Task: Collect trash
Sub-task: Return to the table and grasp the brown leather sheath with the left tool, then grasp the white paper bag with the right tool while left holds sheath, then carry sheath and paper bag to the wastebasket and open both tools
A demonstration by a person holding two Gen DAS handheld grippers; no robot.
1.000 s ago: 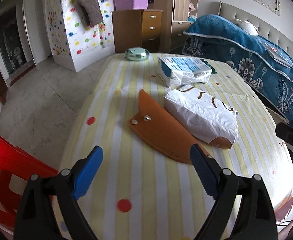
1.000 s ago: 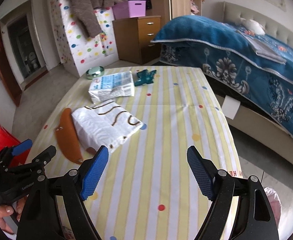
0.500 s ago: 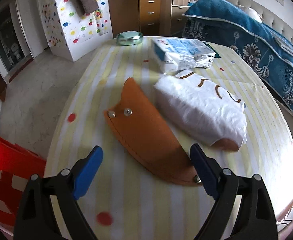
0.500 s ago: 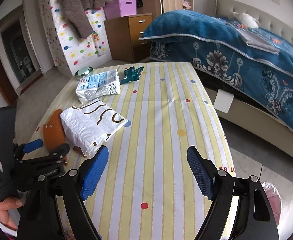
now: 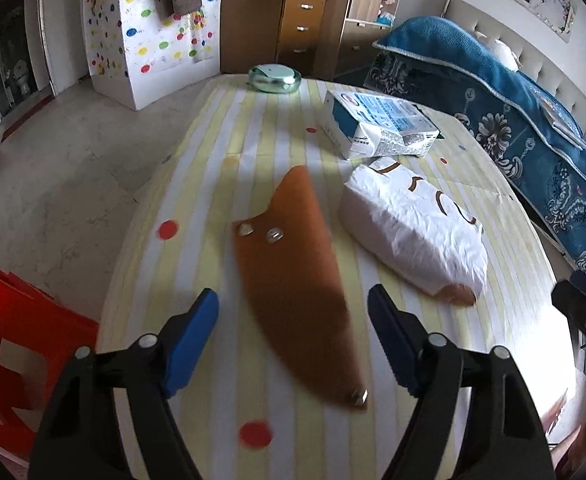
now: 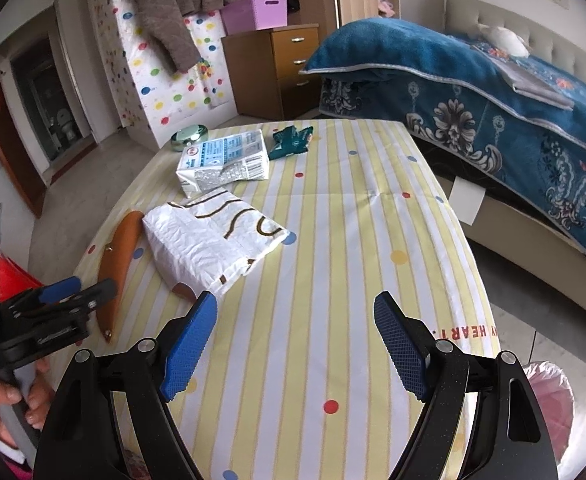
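Observation:
On the yellow striped tablecloth lie a brown leather-like curved piece, a crumpled white paper bag and a blue-and-white plastic pack. A teal wrapper lies further back. My left gripper hovers over the near end of the brown piece. Its jaws are closing with that piece between them, and the pads do not press on it. My right gripper stands open above bare cloth with nothing between its fingers. The right wrist view also shows the left gripper, held by a hand, at the brown piece.
A round green tin sits at the table's far edge. A red plastic chair stands left of the table. A bin lined with a pink bag is on the floor at the right. A bed with a blue blanket runs along the right side.
My left gripper has moved forward over the brown piece, which now lies between its jaws, and the jaws have narrowed. The right gripper has barely shifted.

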